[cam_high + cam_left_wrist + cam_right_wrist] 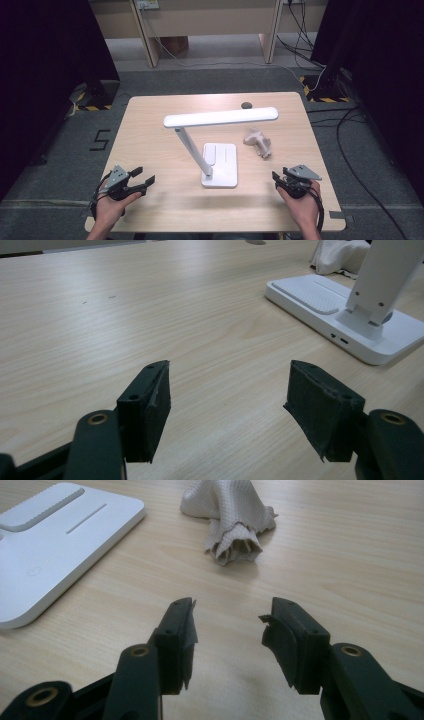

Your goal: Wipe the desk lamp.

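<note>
— Cloth [231, 522] first: where do we see it from our right gripper [227, 625]?
— Straight ahead of its jaws, crumpled on the wooden table [150, 130], well apart from the pads; the white desk lamp [220, 165] has its base off to the left of those jaws; the jaws stand partly spread with nothing between them.
— And our left gripper [227, 395]?
— Spread wide over bare wood, gripping nothing; the lamp base lies ahead and to the right of it; we hold each gripper low near the table's near edge.
</note>
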### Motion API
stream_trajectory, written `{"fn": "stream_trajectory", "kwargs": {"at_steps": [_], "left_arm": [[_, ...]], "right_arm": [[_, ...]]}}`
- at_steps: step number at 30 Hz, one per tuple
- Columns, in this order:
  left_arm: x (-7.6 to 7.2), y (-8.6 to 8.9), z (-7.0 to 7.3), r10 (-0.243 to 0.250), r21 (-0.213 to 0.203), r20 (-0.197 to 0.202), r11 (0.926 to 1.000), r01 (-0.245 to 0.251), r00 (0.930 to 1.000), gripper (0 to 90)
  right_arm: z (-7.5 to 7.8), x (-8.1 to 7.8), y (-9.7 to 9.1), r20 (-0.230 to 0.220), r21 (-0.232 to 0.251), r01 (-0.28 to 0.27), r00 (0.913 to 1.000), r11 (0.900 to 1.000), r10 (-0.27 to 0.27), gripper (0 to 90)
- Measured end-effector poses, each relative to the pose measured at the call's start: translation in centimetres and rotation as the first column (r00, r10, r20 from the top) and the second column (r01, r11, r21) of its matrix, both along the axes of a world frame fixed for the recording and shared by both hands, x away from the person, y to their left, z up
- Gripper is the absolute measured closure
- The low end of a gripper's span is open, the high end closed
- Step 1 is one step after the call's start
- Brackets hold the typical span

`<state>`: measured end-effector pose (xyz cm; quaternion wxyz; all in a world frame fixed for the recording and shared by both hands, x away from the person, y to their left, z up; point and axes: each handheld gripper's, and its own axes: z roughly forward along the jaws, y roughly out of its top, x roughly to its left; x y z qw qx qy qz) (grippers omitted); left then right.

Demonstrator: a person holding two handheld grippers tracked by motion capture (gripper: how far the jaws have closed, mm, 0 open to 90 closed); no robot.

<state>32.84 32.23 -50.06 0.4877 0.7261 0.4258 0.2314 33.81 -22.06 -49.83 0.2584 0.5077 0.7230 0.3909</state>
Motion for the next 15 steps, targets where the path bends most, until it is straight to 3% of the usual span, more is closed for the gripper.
{"fn": "stream_trajectory", "kwargs": {"at_steps": [7,15], "left_arm": [[-0.2,0.1,-0.9,0.001,0.005,0.0,1.0,-0.001,1.0,33.9],[-0.2,0.0,-1.2,0.003,0.018,0.01,0.9998,-0.003,0.9999,34.2]], "right_arm": [[-0.5,-1.1,-0.6,0.054,0.059,0.029,0.998,0.9978,-0.032,54.6],[-0.9,-0.8,-0.4,0.103,0.028,0.029,0.9942,0.9992,-0.031,52.4]]}}
